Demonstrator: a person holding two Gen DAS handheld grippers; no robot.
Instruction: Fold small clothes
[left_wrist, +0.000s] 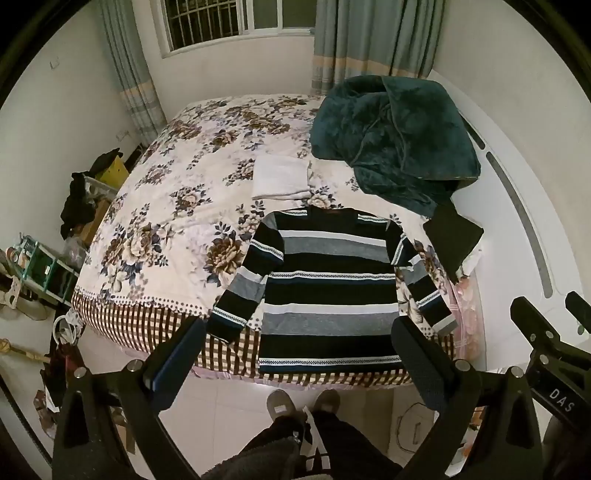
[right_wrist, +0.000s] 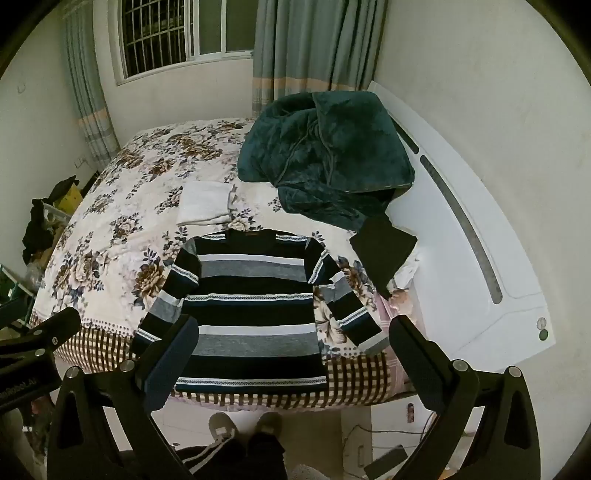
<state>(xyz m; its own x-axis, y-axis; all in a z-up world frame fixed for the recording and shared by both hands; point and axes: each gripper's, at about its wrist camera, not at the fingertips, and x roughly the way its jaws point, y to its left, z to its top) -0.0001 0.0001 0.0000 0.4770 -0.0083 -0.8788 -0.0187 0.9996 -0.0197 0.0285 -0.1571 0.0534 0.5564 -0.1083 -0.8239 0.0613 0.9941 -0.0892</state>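
Now: striped sweater (left_wrist: 330, 291) flat on bed (left_wrist: 155, 206), unfolded | left gripper (left_wrist: 299, 354) and right gripper (right_wrist: 295, 350) spread, empty, above | pinch sleeve cuffs first, fold inward evenly.

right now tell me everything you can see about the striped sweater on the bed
The striped sweater is a long-sleeved knit with horizontal bands of black, grey and white plus thin patterned lines. It lies spread flat and unfolded on the floral bedspread, collar toward the far side, hem at the near edge of the bed, both sleeves angled outward and down. Neither gripper touches it.
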